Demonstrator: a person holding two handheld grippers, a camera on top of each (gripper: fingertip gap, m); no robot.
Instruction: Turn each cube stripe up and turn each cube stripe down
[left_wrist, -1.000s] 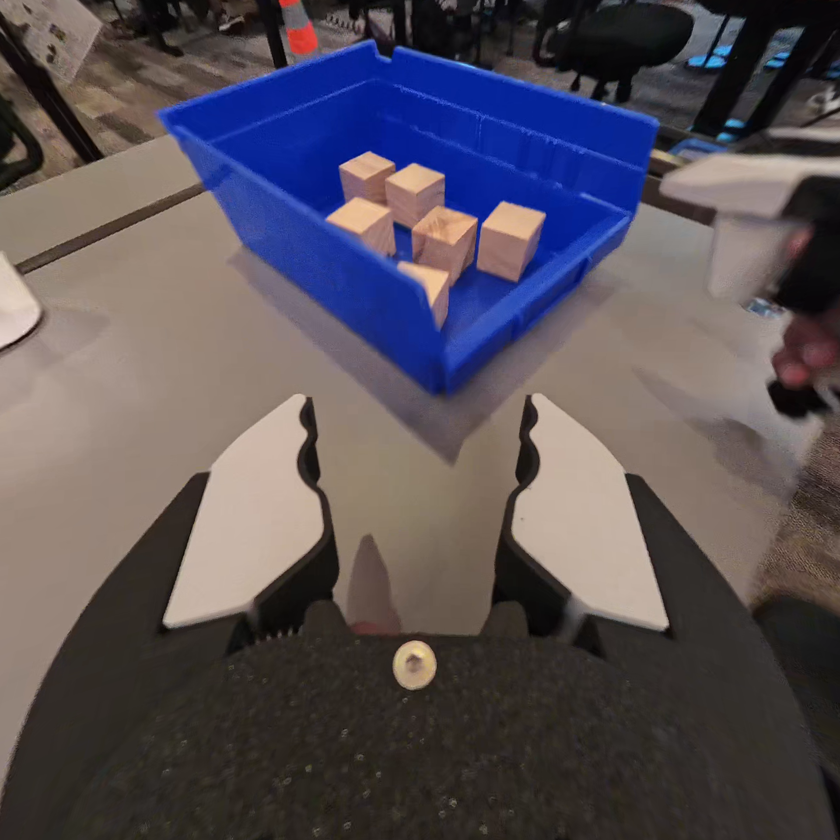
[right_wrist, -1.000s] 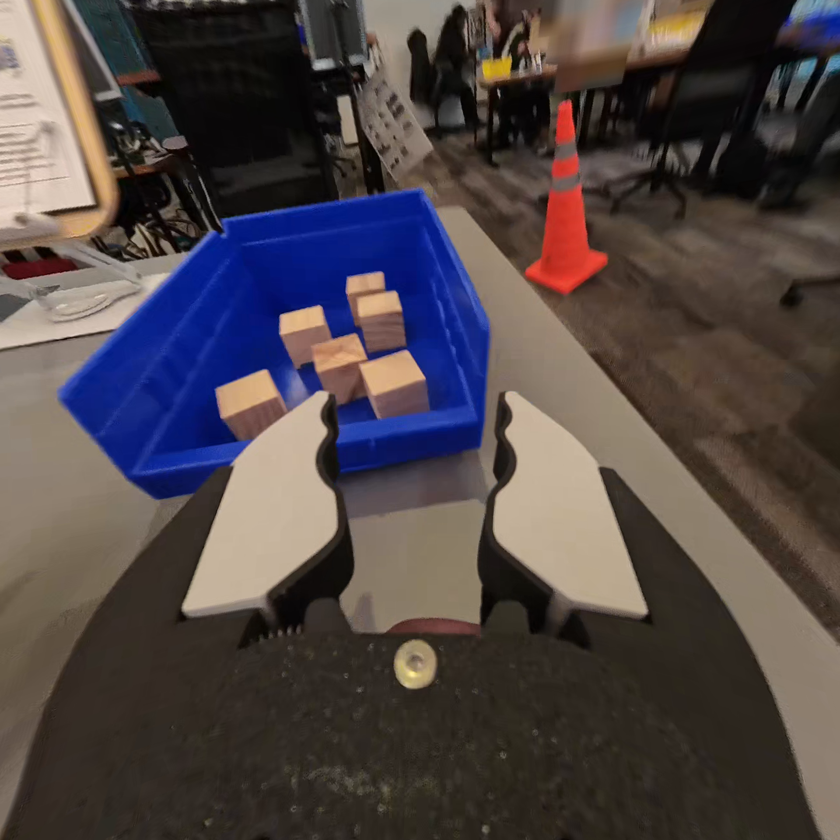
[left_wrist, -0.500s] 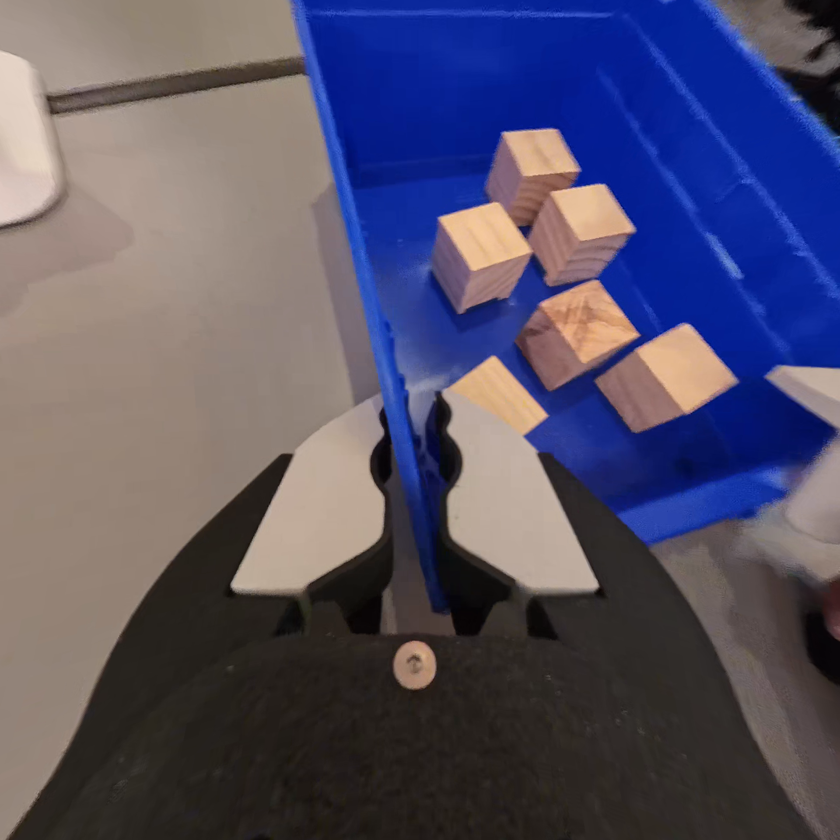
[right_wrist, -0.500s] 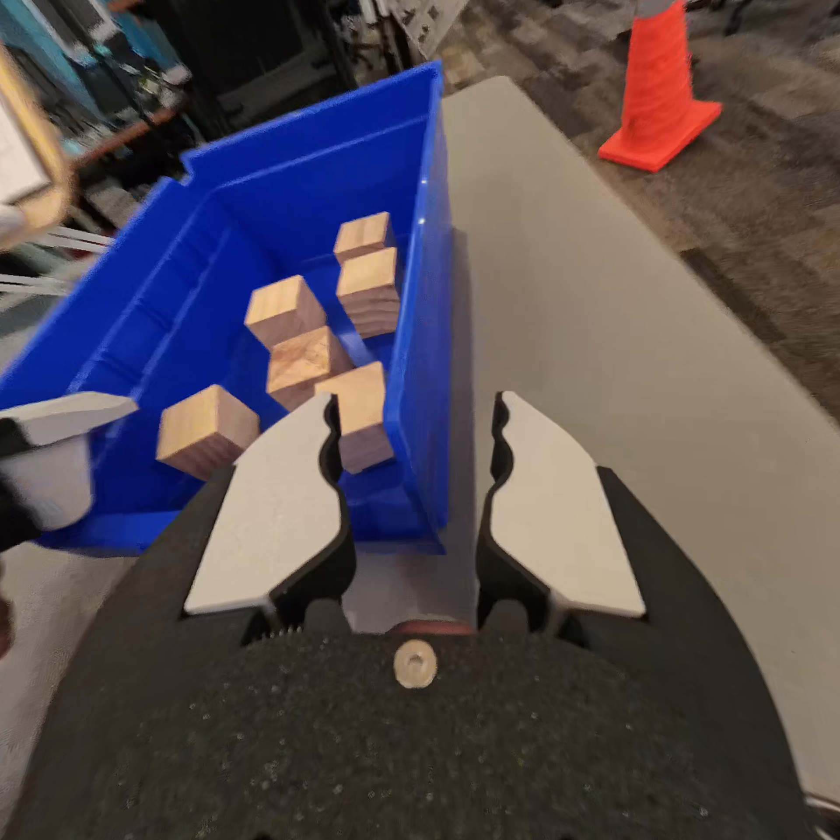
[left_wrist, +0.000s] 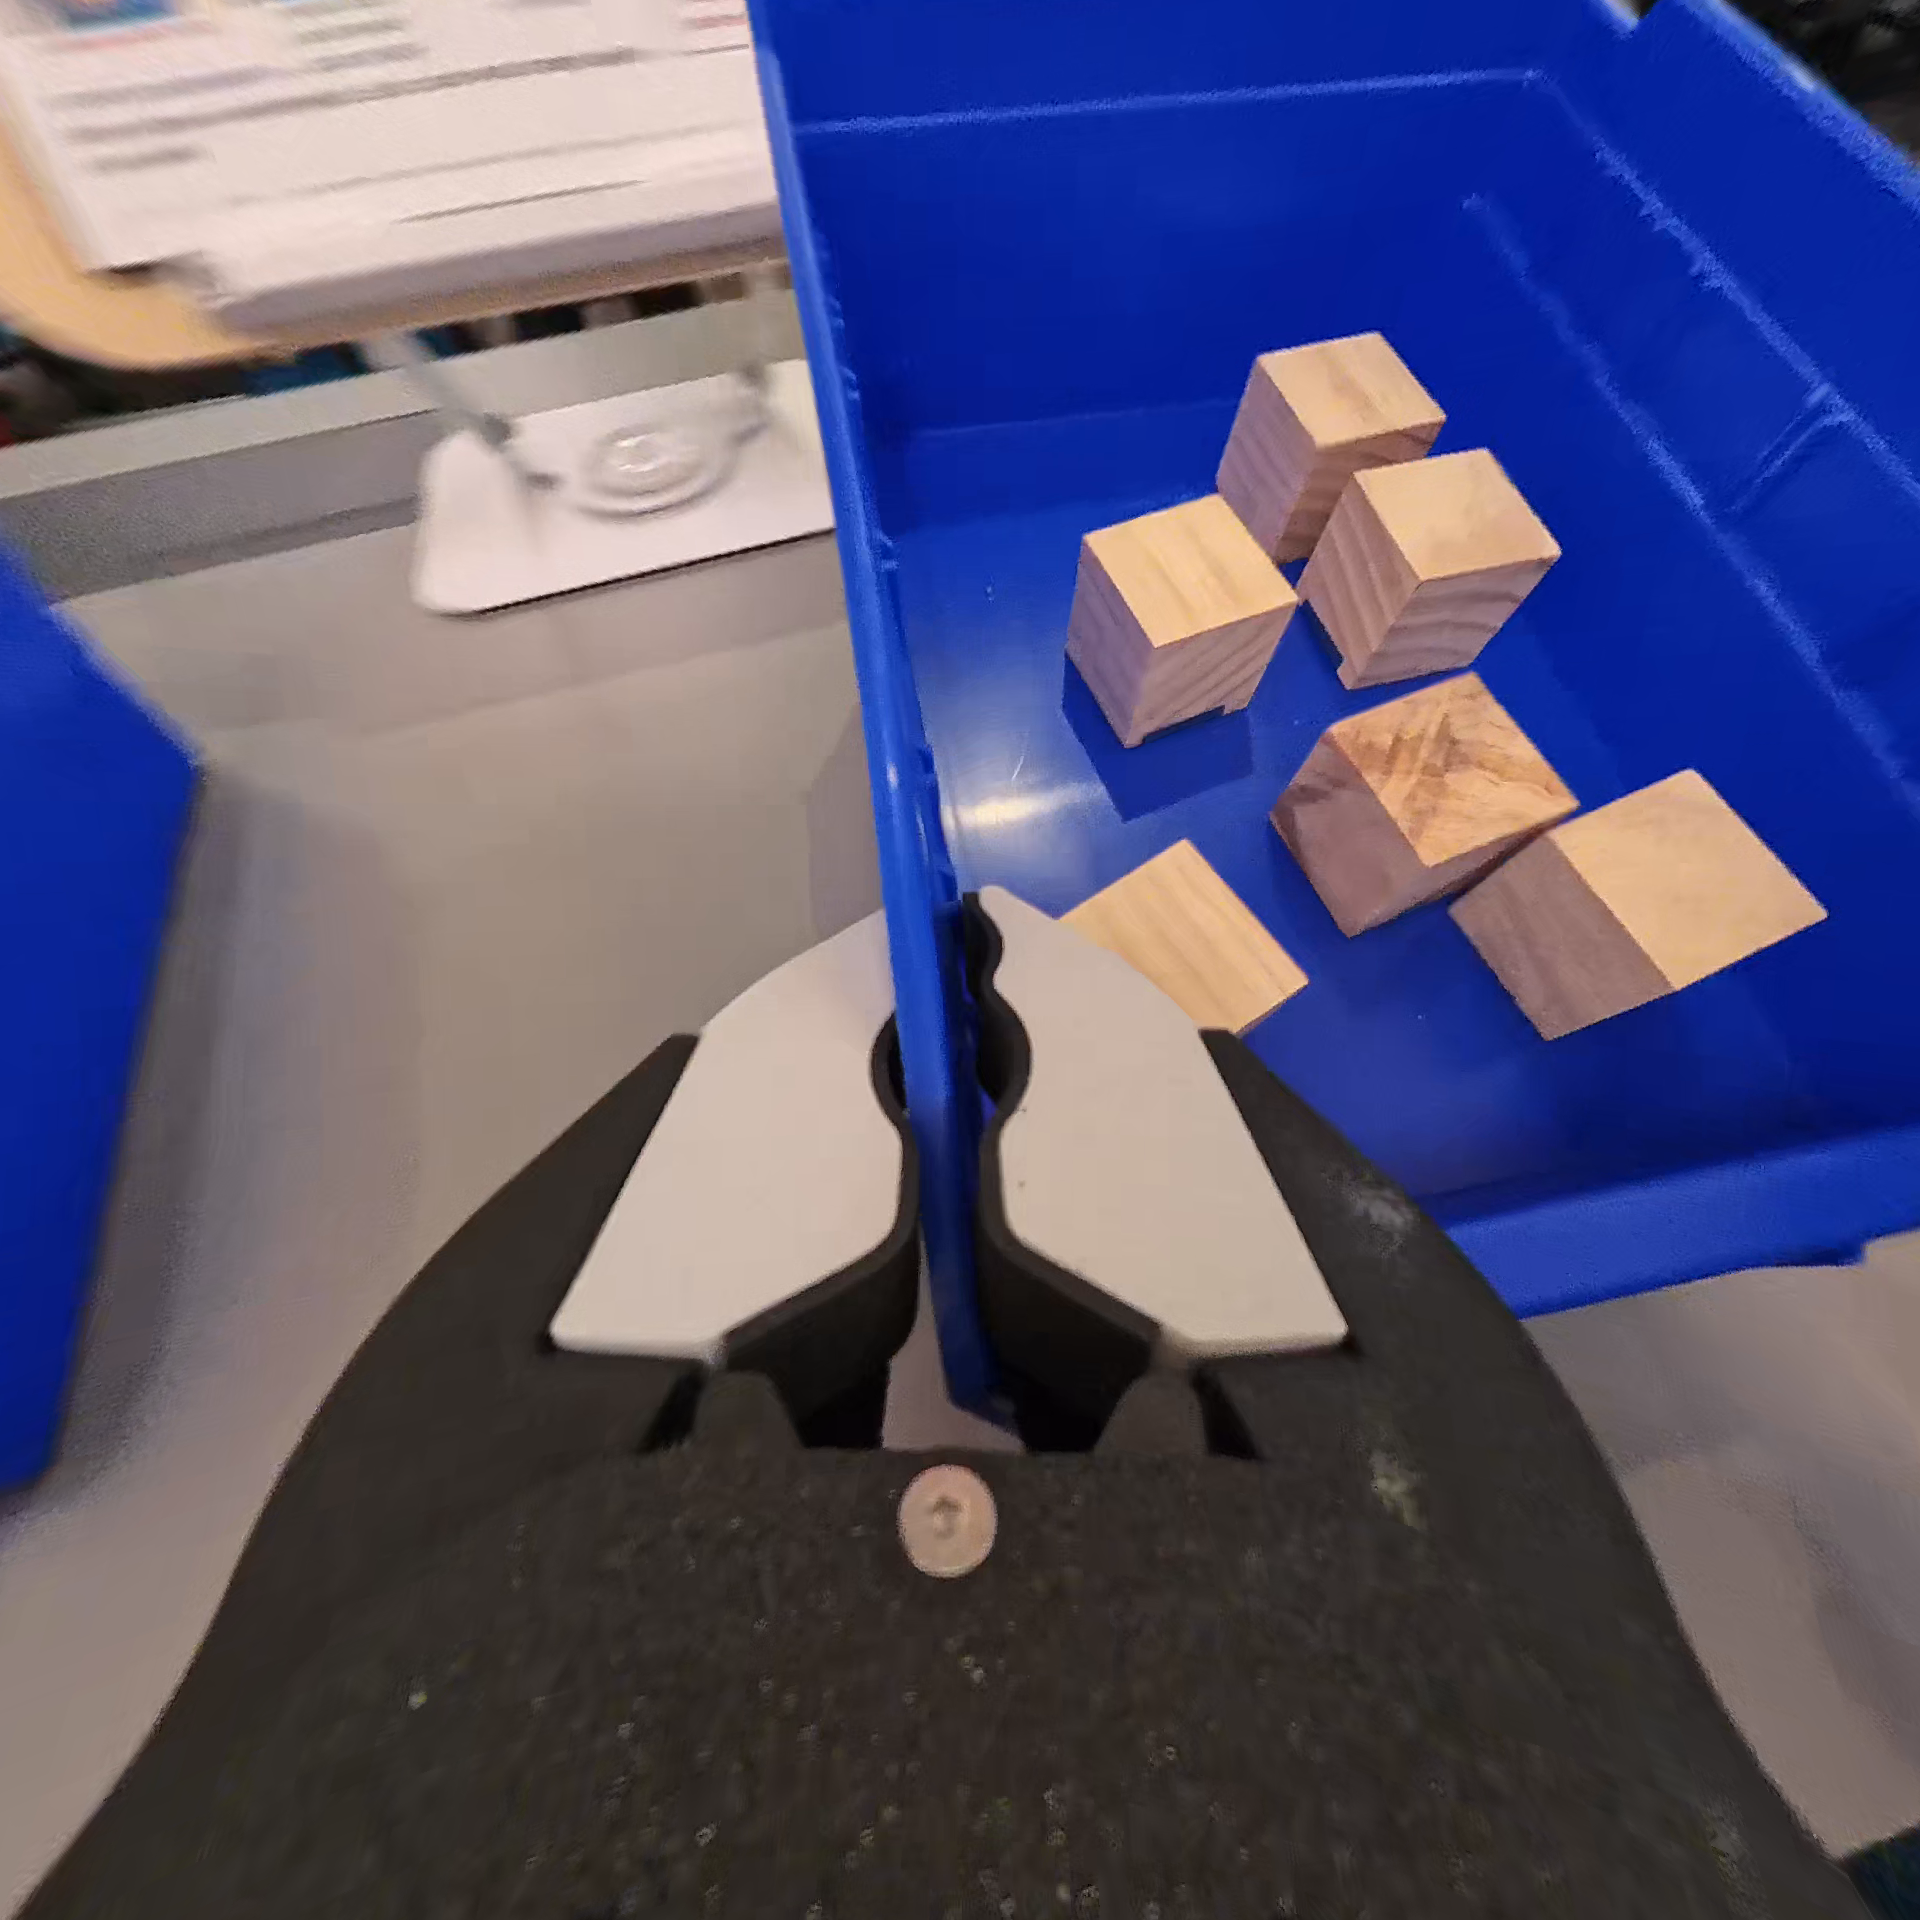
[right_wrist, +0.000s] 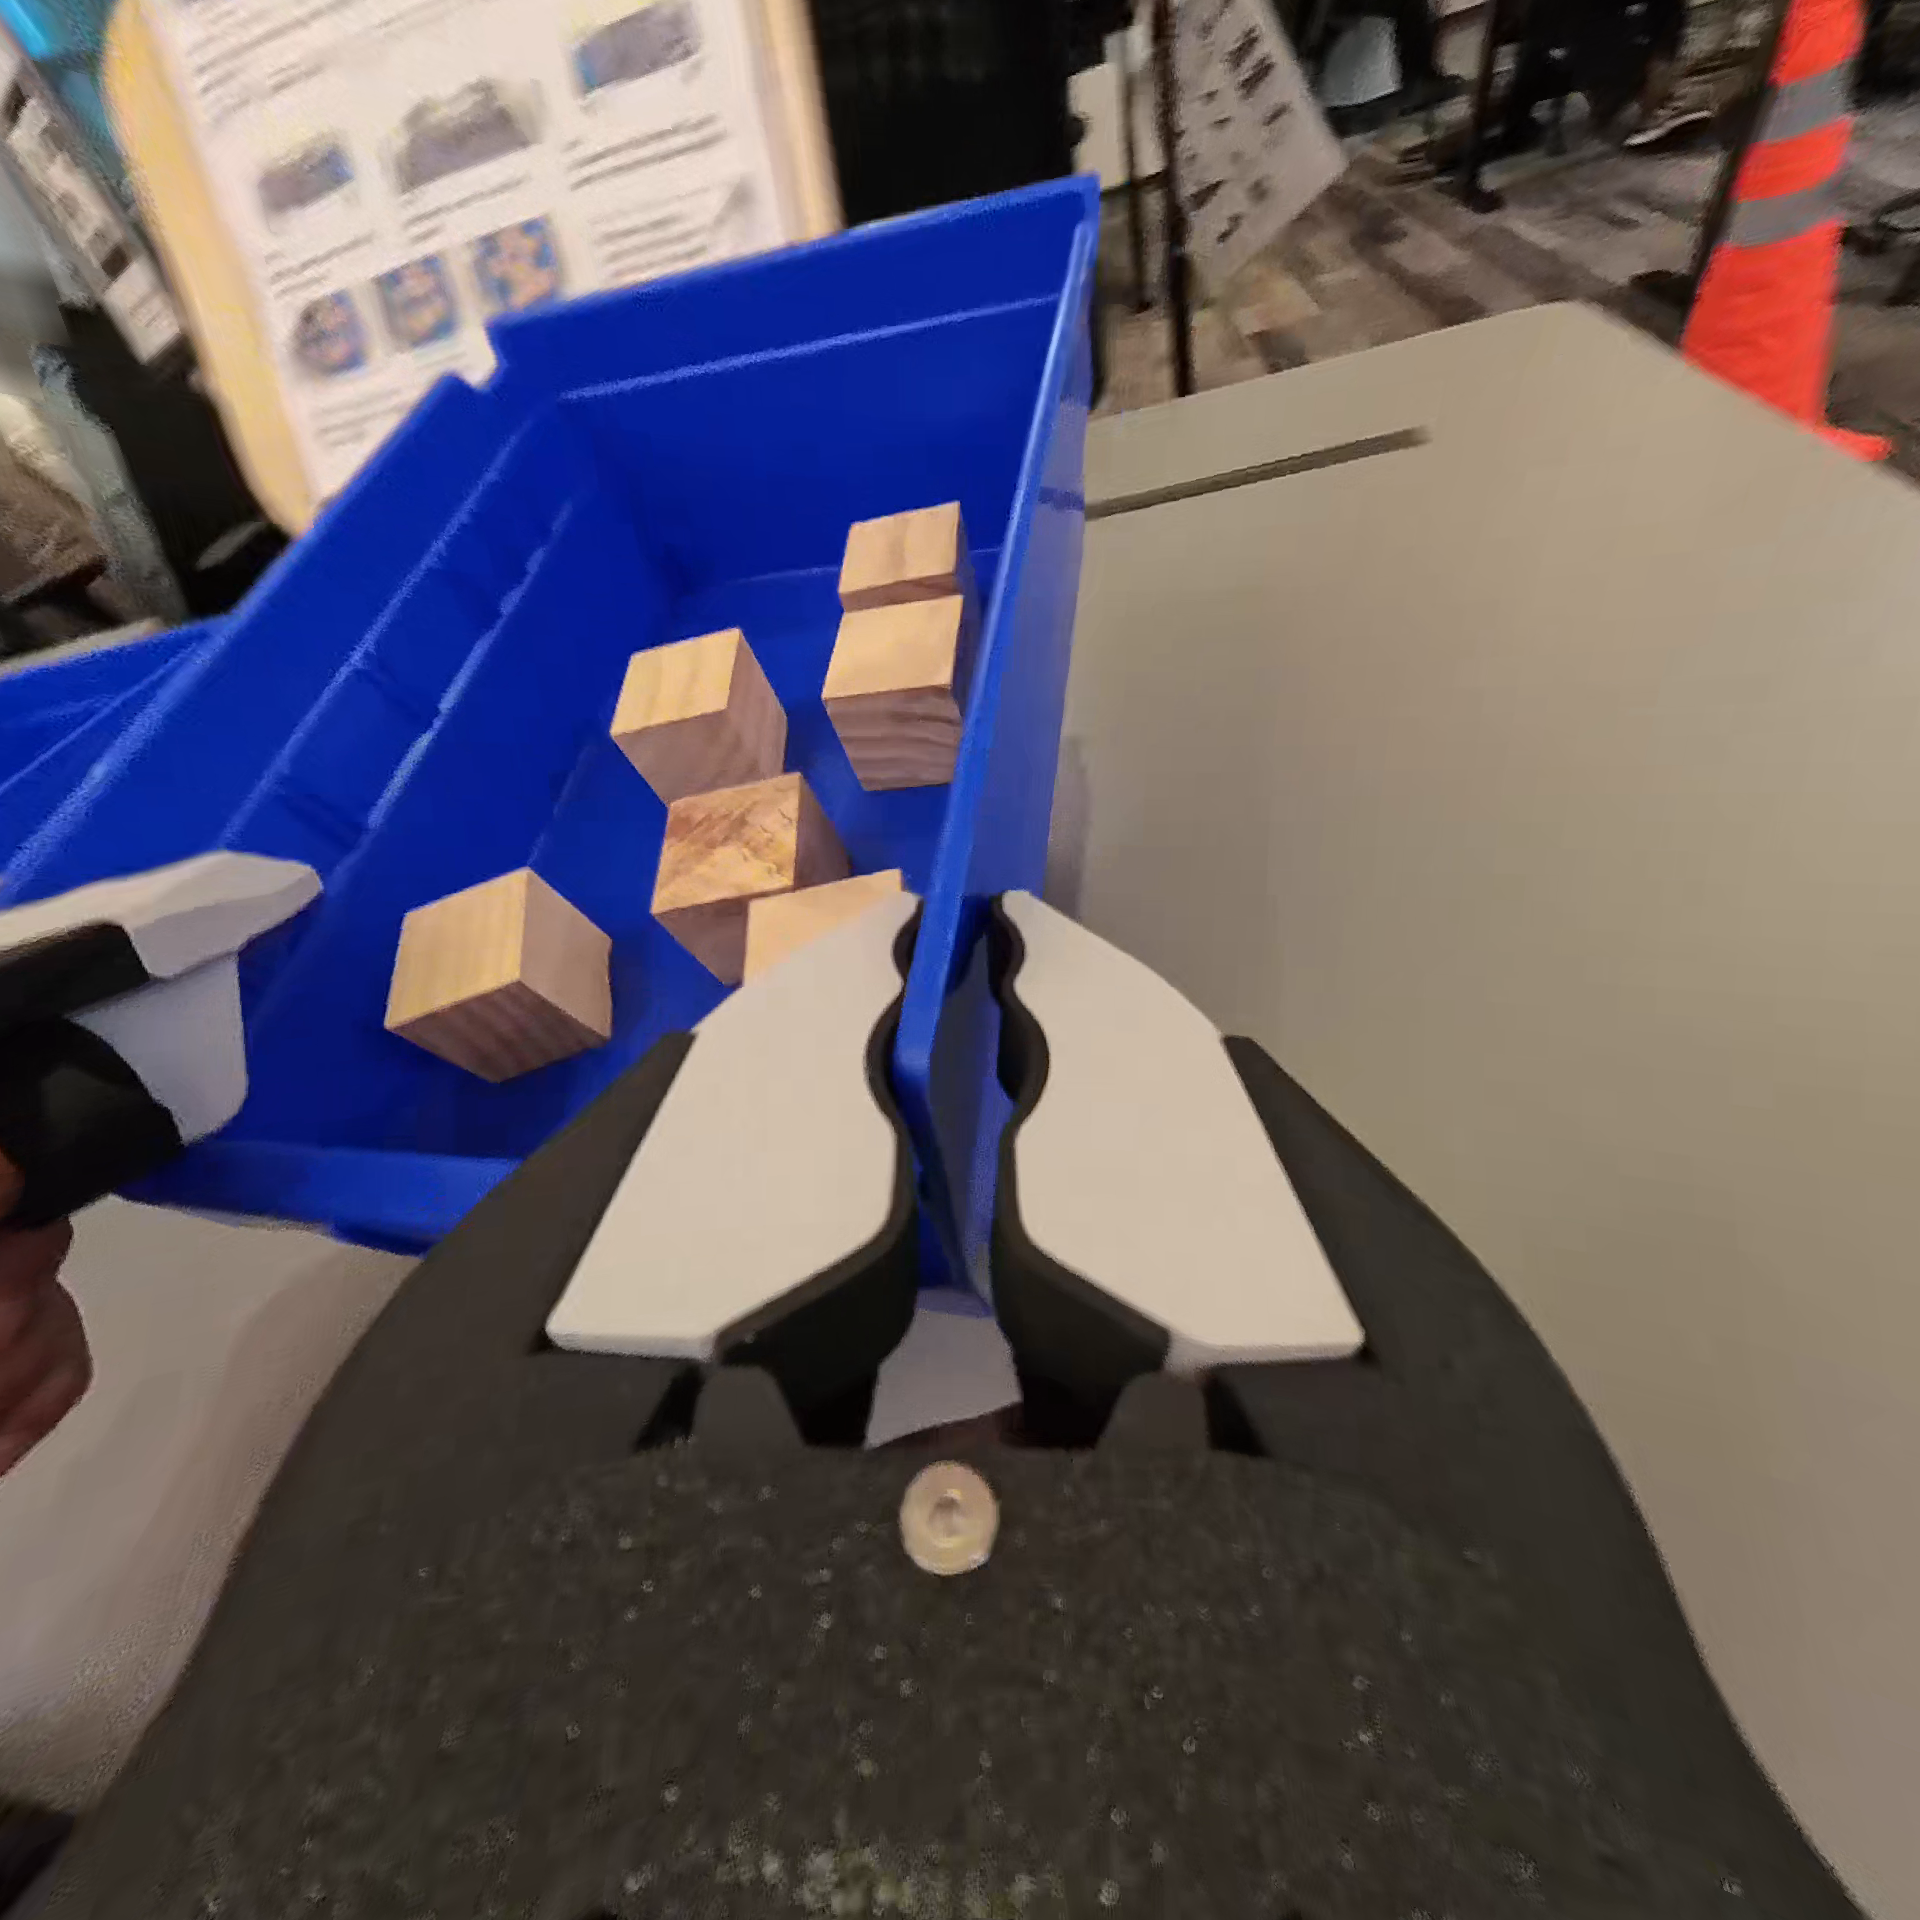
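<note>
**Two grippers pinch the sides of a blue box of wooden cubes**

The left gripper (left_wrist: 940, 925) has its jaws closed on the left wall of the blue box (left_wrist: 1195, 239). One finger is outside the wall and one finger is inside it. The wall goes straight up between them.

The right gripper (right_wrist: 956, 914) does the same on the other side. Its jaws are closed on the right wall of the box, one finger in and one finger out. In the right wrist view, the left gripper shows far off at the left edge, at the other wall, with a bit of a hand under it.

Six wooden cubes (left_wrist: 1179, 613) sit on the floor of the box. In the left wrist view, three of them are bunched at the back, touching or almost touching. Two more lie in front of those, side by side, and they look tipped. The last cube (left_wrist: 1184, 935) is just beside the inside finger of the left gripper. No stripe can be seen on any cube.

The box is on a gray table (right_wrist: 1455, 831). Another blue thing (left_wrist: 73, 1039) is at the left edge of the left wrist view, too blurry to tell what it is. A clear stand (left_wrist: 623, 488) with a printed sheet is behind the box. An orange cone (right_wrist: 1787, 208) stands on the floor past the table.
</note>
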